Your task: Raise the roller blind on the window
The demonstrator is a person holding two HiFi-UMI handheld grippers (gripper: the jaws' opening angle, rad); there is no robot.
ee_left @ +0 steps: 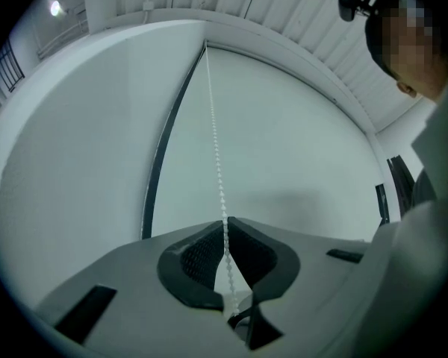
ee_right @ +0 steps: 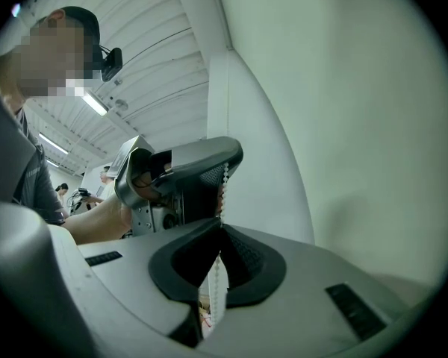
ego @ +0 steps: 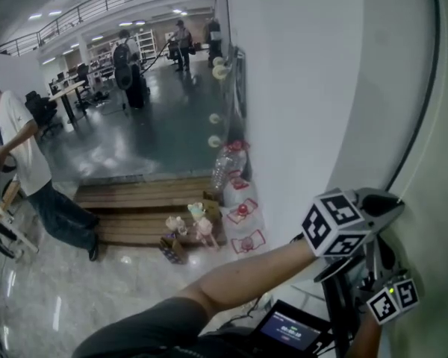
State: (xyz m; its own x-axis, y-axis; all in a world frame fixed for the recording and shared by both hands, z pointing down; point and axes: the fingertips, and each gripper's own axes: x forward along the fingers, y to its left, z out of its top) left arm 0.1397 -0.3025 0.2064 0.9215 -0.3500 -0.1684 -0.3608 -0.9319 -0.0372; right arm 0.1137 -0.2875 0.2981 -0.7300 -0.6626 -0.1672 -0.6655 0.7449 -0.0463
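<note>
A white bead chain (ee_left: 215, 148) hangs in front of the lowered white roller blind (ee_left: 299, 148), beside the dark window frame (ee_left: 158, 162). My left gripper (ee_left: 225, 228) is shut on the chain, which runs straight up from its pads. In the right gripper view, my right gripper (ee_right: 221, 231) is shut on the same chain (ee_right: 224, 192) just below the left gripper (ee_right: 225, 171). The head view shows the left gripper (ego: 392, 202) against the blind at the right. The right gripper's marker cube (ego: 393, 298) sits lower, and its jaws are hidden there.
A white wall (ego: 299, 88) stands left of the window. On the floor below it lie a wooden pallet (ego: 134, 200), toys (ego: 194, 226), bags and a plastic bottle (ego: 222, 168). One person (ego: 22, 162) stands at the left, with others far back. A small screen (ego: 287, 328) sits near my body.
</note>
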